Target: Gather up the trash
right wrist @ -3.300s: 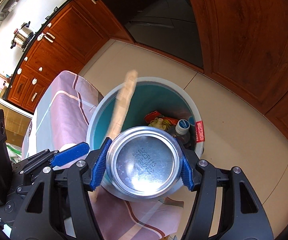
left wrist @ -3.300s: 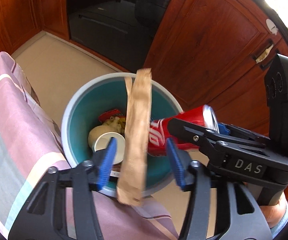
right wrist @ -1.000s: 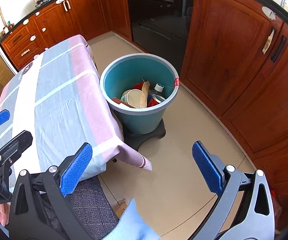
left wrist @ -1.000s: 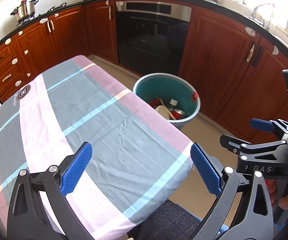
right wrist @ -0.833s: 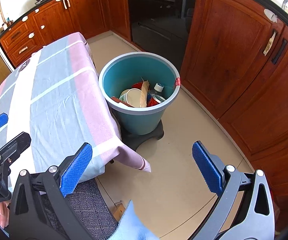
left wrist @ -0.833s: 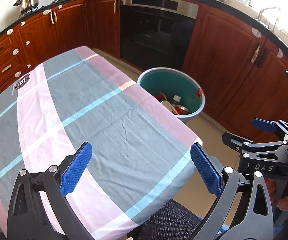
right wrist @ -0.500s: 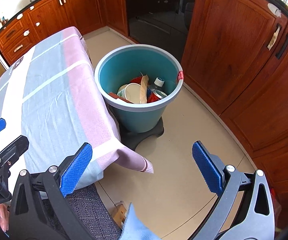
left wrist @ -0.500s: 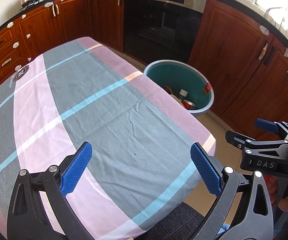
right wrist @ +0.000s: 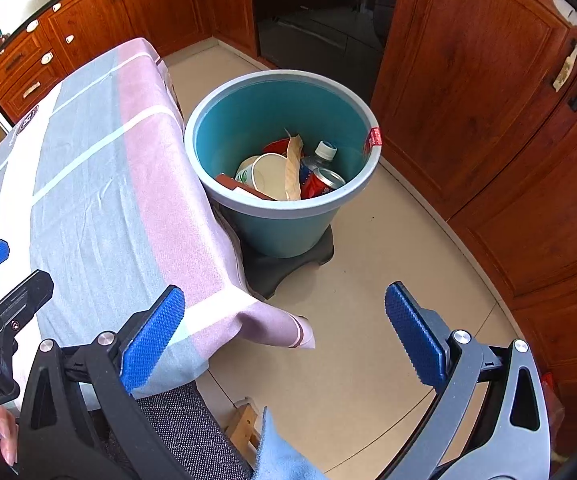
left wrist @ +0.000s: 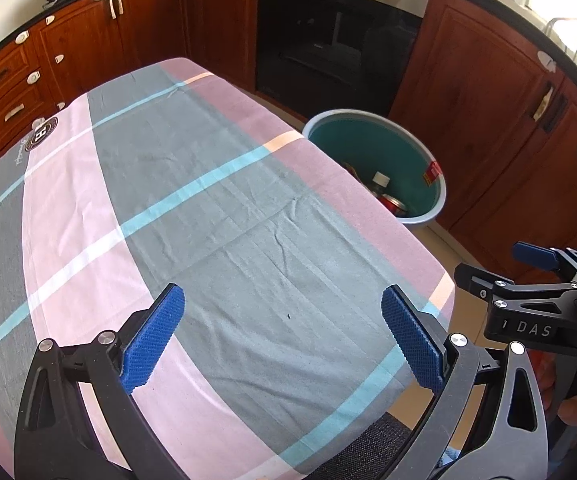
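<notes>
Your left gripper (left wrist: 282, 336) sits at the bottom of the left wrist view, fingers spread wide, nothing between the blue pads (left wrist: 150, 336). Below it is only the checked tablecloth (left wrist: 216, 200) – grey, pink and light-blue bands, lightly creased, filling the centre and left of the frame. Nothing lies on the cloth that you can see from here.

Your right gripper (right wrist: 284, 336) is at the bottom of the right wrist view, also spread wide and holding nothing. Bare beige floor (right wrist: 368, 320) shows between its pads.

The trash is in the teal bin (right wrist: 272, 232), upper centre of the right wrist view, standing on a dark base on the floor, just beside the table's right-hand edge. Inside it you can see:
- a red soda can (right wrist: 322, 184), lying tilted, lower right of the pile
- a paper cup (right wrist: 266, 174), mouth toward the camera
- a brown paper strip (right wrist: 293, 170), leaning upright between cup and can
- a white-capped bottle (right wrist: 322, 152), behind the can
- a red wrapper (right wrist: 278, 146) at the back, partly hidden

In the left wrist view the bin (left wrist: 434, 184) is at centre right, half hidden behind the table edge – only the can and the bottle cap show there. Your right gripper appears at the right edge of that frame.

Wooden cabinets (right wrist: 488, 100) and a dark oven (left wrist: 336, 40) run across the top of both views.
</notes>
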A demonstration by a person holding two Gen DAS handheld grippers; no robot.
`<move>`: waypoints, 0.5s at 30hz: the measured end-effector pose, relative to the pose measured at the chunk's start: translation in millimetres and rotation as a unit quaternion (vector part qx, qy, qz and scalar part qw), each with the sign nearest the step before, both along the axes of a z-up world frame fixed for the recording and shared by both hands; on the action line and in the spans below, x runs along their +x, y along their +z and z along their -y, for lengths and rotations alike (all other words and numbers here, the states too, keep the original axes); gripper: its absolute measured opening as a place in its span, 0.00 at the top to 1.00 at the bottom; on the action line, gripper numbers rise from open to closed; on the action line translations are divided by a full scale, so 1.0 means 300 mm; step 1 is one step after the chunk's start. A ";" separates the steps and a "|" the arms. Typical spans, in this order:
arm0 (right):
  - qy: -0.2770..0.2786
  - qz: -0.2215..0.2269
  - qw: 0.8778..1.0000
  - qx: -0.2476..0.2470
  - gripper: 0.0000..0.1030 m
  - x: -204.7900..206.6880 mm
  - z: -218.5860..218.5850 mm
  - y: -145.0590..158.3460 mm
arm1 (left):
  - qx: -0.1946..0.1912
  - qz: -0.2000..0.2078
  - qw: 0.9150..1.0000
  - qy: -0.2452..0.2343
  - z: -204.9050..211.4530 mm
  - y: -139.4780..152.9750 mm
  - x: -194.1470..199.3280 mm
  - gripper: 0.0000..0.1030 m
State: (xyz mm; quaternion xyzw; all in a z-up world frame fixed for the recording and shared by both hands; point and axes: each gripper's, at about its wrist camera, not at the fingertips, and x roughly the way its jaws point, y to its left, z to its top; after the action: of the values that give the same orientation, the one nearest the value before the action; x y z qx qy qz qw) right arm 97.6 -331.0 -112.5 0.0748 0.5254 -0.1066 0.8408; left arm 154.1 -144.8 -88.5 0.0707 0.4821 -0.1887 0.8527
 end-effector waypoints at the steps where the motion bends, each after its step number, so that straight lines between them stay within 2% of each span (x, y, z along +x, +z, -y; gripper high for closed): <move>1: 0.000 0.000 1.000 0.001 0.07 0.004 0.001 0.000 | 0.000 0.000 1.000 0.001 -0.001 -0.001 0.004 0.04; 15: -0.001 -0.005 1.000 -0.001 0.07 0.035 -0.004 -0.004 | 0.000 -0.002 1.000 0.004 -0.008 -0.003 0.023 0.04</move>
State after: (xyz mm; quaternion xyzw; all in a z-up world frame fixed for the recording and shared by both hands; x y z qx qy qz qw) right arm 108.0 -329.8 -113.6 0.0738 0.5293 -0.1083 0.8383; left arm 160.9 -142.3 -89.3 0.0683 0.4842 -0.1859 0.8523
